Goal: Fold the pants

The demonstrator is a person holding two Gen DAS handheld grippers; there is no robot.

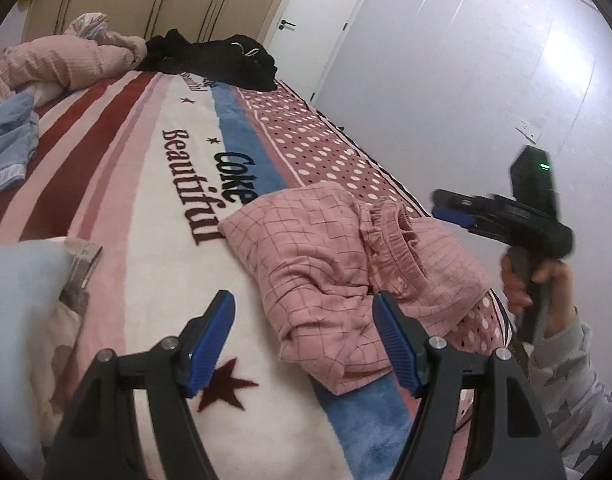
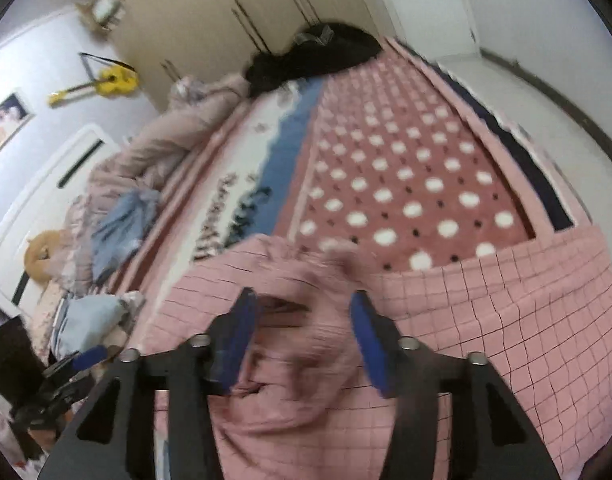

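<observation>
The bed carries my folded pink checked pants, which lie at its near edge, toward three o'clock. My left fingers are spread and empty above them. My right fingers are parted over the pants, gripping nothing.

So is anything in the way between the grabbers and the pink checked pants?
Nothing visible is. The pink checked pants lie bunched on the blanket, right ahead of the open left gripper. The open right gripper hangs just over the same cloth, with nothing between.
</observation>
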